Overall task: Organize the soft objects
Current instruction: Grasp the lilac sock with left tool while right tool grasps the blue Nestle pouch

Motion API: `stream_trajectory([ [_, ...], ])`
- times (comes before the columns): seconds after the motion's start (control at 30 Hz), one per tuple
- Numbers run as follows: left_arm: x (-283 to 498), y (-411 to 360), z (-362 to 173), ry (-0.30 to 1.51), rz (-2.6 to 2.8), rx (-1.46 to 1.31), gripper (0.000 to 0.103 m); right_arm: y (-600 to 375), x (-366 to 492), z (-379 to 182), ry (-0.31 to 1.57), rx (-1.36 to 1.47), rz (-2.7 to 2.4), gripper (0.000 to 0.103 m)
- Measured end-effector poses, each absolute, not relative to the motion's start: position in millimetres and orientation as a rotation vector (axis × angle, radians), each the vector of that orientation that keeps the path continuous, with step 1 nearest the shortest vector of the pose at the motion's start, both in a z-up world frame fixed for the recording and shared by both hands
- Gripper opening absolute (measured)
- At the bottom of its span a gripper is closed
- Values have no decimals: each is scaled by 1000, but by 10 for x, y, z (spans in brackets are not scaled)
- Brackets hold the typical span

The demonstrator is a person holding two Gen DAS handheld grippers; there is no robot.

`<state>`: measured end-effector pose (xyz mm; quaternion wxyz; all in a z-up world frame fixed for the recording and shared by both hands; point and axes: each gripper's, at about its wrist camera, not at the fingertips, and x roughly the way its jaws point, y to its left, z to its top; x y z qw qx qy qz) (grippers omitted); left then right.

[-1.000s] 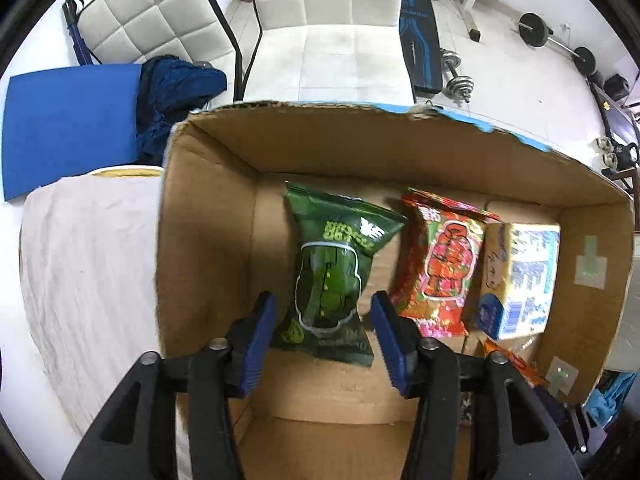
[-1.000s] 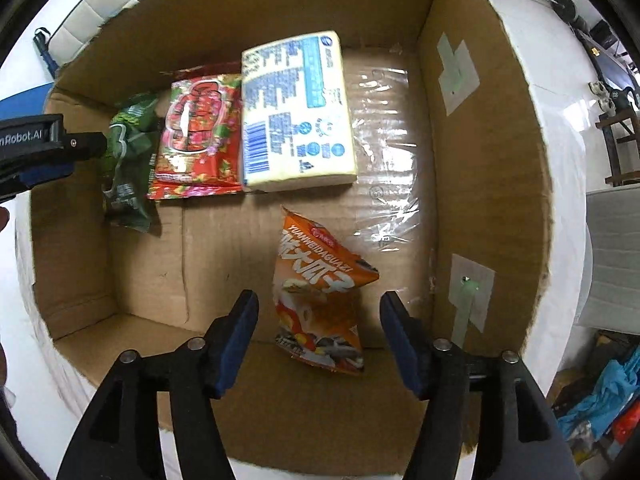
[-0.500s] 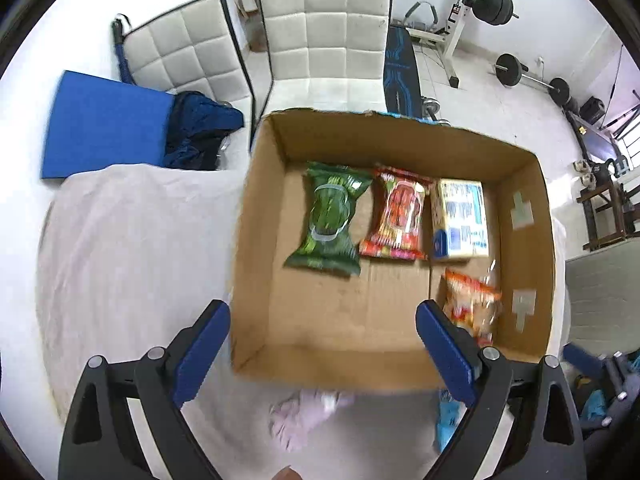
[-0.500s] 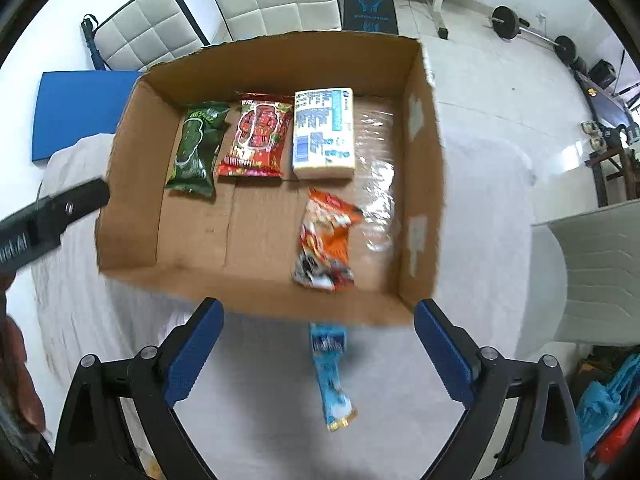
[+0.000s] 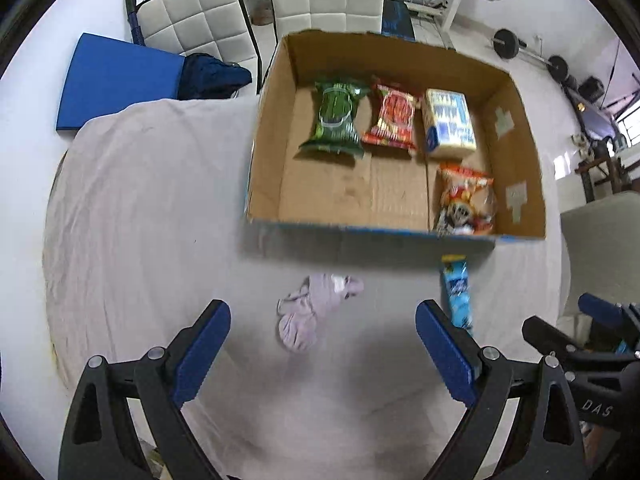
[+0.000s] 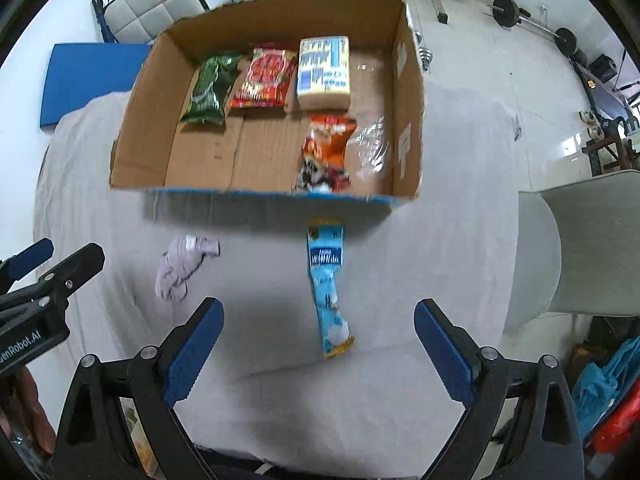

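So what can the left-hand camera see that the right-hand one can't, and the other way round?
Only the left wrist view shows the bunched dark navy cloth by the blue mat, and the right gripper from its side, at the frame's right edge.

Only the right wrist view shows the pale grey chair beside the table, the crinkled clear plastic inside the box, and the left gripper at the left edge.

Both show the open cardboard box holding four packets, the crumpled lilac cloth and the long light-blue snack packet on the sheet, each lying between open jaws.
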<state>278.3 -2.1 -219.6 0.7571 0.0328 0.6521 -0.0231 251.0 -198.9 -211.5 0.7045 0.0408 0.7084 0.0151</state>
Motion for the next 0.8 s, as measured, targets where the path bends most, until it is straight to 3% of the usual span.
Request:
stream_trajectory([
  [0.8, 2843, 202, -3758, 1679, -9, 122, 95, -1918, 2439, -3448, 1766, 98, -15, 98],
])
